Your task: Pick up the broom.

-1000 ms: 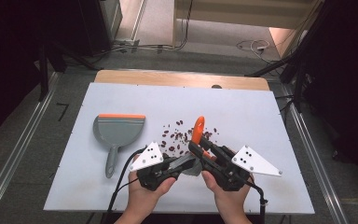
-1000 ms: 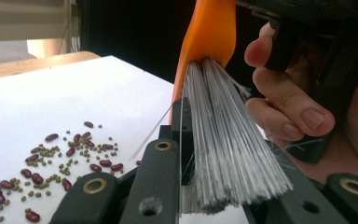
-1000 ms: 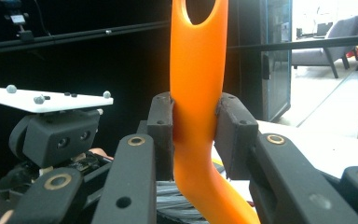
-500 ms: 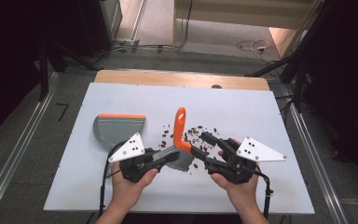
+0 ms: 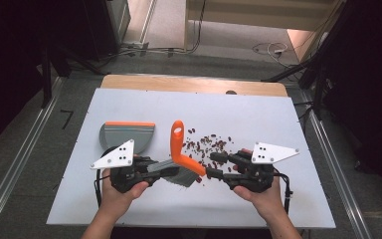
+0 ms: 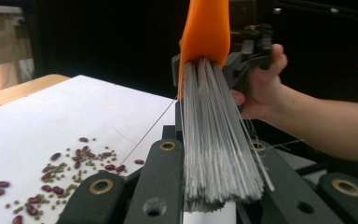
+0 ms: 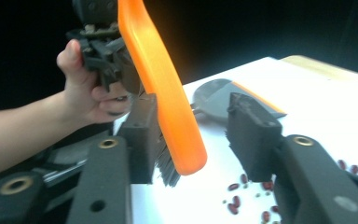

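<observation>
now | left fingers (image 6: 209,186) clenched on brush (image 5: 181,167) bristles | right fingers (image 7: 200,140) released, just closing

The brush (image 5: 181,162) has an orange handle bent upward, ending in a hole, and grey bristles; it hangs above the worktop (image 5: 258,114), bristle end clamped in the left tool (image 5: 165,169). Red and green beans (image 5: 206,144) lie scattered just beyond it. The grey, orange-edged dustpan (image 5: 127,134) lies flat at the left.

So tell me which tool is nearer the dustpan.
Left. The left tool, clamping the brush bristles, sits just below the dustpan; the right tool is across the beans.
</observation>
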Available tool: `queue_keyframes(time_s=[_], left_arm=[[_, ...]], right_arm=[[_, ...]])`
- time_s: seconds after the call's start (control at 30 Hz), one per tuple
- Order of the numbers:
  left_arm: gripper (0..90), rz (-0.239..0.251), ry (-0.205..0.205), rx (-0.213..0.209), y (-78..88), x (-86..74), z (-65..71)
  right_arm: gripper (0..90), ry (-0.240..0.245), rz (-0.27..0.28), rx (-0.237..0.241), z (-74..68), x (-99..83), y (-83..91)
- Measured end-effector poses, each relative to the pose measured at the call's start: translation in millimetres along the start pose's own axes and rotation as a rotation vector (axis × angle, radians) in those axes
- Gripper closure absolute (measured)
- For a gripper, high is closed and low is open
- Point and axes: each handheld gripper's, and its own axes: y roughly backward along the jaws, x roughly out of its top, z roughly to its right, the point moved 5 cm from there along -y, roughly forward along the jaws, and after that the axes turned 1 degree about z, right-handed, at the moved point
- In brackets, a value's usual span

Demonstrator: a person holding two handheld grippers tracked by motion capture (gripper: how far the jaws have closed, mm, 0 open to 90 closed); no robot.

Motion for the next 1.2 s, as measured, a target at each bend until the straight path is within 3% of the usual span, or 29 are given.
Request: queue_keyframes(time_s=[0.03, 0.1, 0.2, 0.47, 0.87, 1.07, 1.13, 1.17, 1.2], left_arm=[[85.2, 0.0, 0.0, 0.0, 0.0, 0.0, 0.0], [85.2, -0.014, -0.015, -0.048, -0.5, 0.0, 4.1], [85.2, -0.03, -0.023, -0.076, -1.9, -0.4, 6.6], [85.0, -0.047, -0.026, -0.129, -5.4, -2.1, 10.9], [84.8, -0.092, -0.031, -0.186, -12.9, -6.2, 16.8], [83.5, -0.083, -0.002, -0.206, -12.4, -7.3, 14.6], [78.8, -0.057, 0.036, -0.241, -13.1, -7.4, 13.7], [74.2, -0.057, 0.036, -0.241, -13.1, -7.4, 13.7], [66.6, -0.041, 0.063, -0.221, -11.6, -6.5, 10.8]], right_arm=[[54.0, 0.0, -0.007, 0.02, -1.6, -1.4, -1.4], [53.5, -0.004, -0.023, 0.074, -5.3, -3.8, -4.6], [50.1, -0.008, -0.05, 0.154, -11.4, -7.3, -9.6], [52.2, -0.002, -0.09, 0.236, -22.6, -12.6, -19.5], [65.1, 0.01, -0.108, 0.265, -29.3, -14.0, -24.0], [68.7, 0.029, -0.121, 0.265, -32.1, -14.0, -24.0], [69.0, 0.035, -0.12, 0.272, -32.3, -12.9, -22.8], [69.0, 0.035, -0.12, 0.272, -32.3, -12.9, -22.8], [69.0, 0.041, -0.117, 0.27, -32.5, -12.2, -21.6]])
